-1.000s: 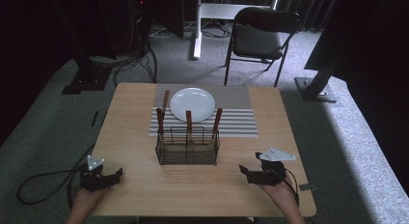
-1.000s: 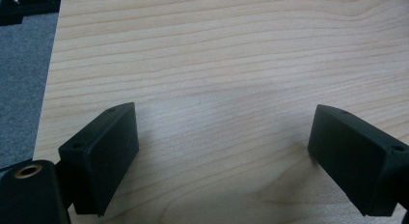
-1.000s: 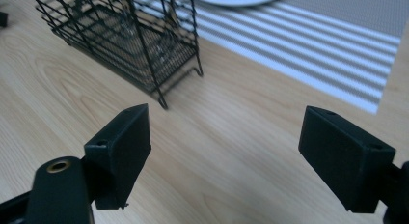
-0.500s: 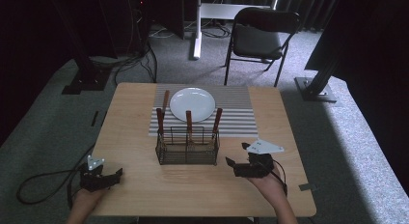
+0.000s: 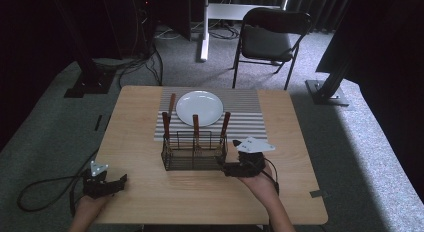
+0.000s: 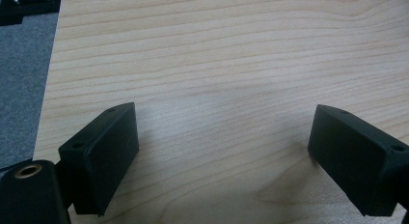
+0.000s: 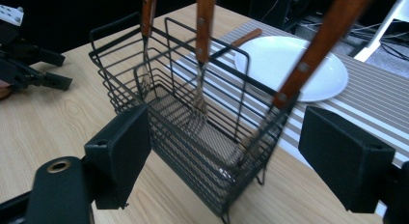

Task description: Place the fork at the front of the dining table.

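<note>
Right gripper [image 5: 226,168], jaws wide and empty, nears the wire basket [image 7: 193,132]; apparently no wooden-handled utensil [image 7: 313,50] lifted out yet.

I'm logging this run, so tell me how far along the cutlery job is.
Done: nothing moved out; three wooden-handled utensils stand in the wire caddy, a fourth lies beside the plate. In hand: the right gripper, open and empty, faces the caddy's right end. Left: grasping a utensil. The left gripper rests open on the table.
</note>
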